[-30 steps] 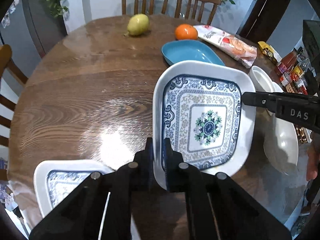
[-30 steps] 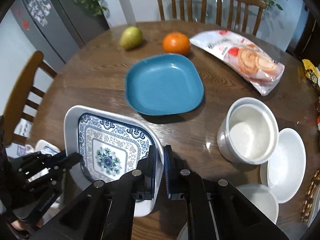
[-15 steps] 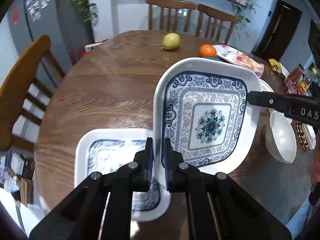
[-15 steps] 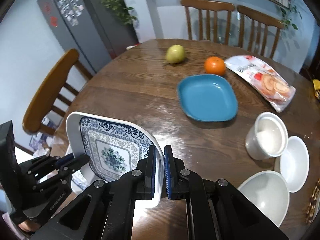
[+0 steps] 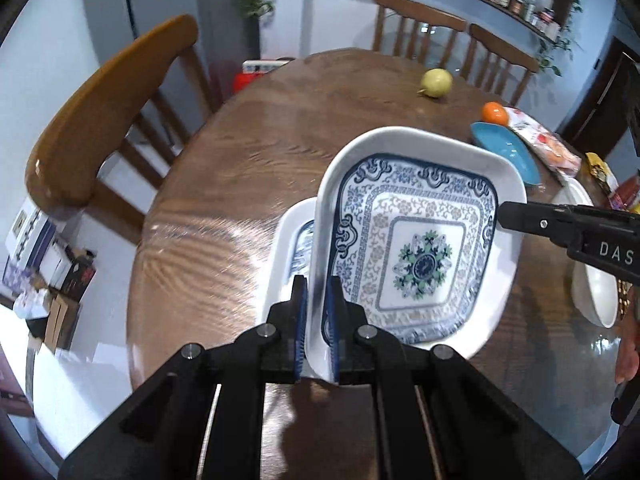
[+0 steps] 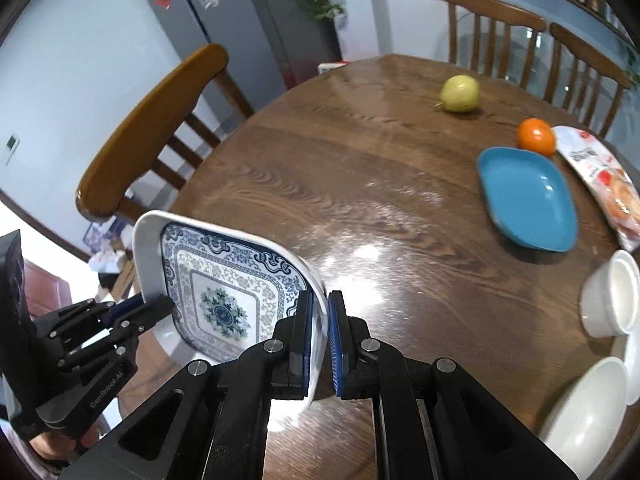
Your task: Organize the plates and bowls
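While both sets of jaws are clamping opposite rims, we are holding the patterned plate (image 5: 420, 248) tilted above the counter (image 5: 240, 184) — over a matching plate (image 5: 294, 240).

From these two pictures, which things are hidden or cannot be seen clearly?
- Second patterned plate, left wrist view: mostly hidden behind the held patterned plate; not visible in the right wrist view.
- White bowl, left wrist view: partly covered by the right gripper.
- Snack bag, right wrist view: print too small to read.
- Small white dish, right wrist view: cut off by the edge.
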A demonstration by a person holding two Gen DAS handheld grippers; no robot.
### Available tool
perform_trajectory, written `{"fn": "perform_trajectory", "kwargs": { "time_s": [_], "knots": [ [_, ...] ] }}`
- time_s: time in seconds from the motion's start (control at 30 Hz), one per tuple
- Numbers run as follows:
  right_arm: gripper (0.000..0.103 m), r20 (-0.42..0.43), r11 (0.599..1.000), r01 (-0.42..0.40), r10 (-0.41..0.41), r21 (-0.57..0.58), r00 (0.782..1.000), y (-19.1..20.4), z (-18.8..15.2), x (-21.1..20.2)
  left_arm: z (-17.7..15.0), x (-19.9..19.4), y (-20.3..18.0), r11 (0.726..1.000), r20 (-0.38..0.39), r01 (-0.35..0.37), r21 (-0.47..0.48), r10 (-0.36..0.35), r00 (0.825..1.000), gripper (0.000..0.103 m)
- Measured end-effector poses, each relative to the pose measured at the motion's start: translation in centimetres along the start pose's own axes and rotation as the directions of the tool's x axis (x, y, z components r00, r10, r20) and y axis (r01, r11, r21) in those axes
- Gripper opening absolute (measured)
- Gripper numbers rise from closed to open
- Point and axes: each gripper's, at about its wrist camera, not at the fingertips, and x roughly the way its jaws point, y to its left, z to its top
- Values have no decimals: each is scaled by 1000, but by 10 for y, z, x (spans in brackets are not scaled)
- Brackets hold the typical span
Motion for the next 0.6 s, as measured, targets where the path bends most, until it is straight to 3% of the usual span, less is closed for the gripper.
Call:
{"fn": "perform_trajectory", "kwargs": {
  "time_s": [0.2, 0.6],
  "knots": [
    [10, -54, 999, -31, 32, 8, 998, 12, 1, 27, 1, 18, 20, 999, -39, -33, -29, 32, 999, 7],
    [11, -159, 999, 45, -41, 26, 986, 10, 8, 73, 15, 47, 27, 999, -110, -45, 3, 45, 993, 8]
  ]
}}
